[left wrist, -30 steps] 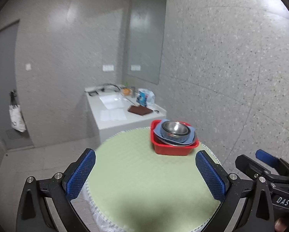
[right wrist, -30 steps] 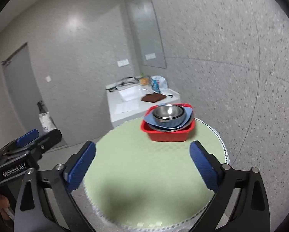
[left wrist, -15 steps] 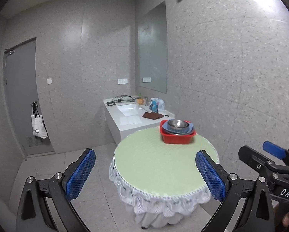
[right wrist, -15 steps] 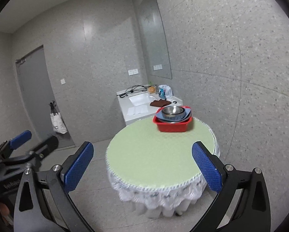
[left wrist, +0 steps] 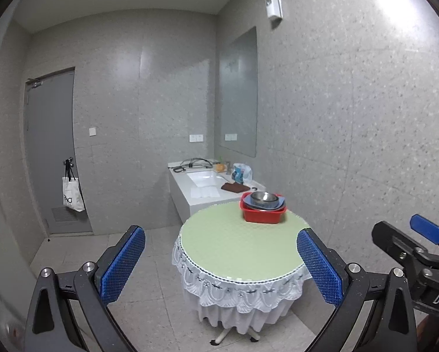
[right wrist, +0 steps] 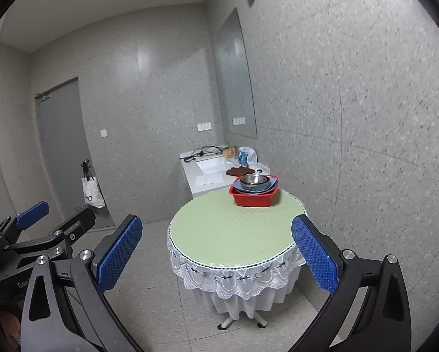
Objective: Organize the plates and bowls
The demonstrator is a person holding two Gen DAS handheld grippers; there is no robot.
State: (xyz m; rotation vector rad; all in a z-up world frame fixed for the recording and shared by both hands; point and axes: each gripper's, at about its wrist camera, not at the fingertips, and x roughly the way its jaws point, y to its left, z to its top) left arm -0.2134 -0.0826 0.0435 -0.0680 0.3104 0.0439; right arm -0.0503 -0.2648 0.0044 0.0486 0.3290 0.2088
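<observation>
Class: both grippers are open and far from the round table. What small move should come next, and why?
Probably step toward the table: the red basin holding the stacked bowls sits at its far edge, while the left gripper and right gripper hang empty, jaws apart.

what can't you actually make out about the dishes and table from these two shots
- How many plates and bowls sit under the steel bowl in both views: nested inside the red basin, whose wall hides them, and too small.
- Items on the white counter: too small to identify.
- Table legs: the lace skirt covers all but the feet.
- Left claw and right claw handles: cut off by the bottom edge.
</observation>
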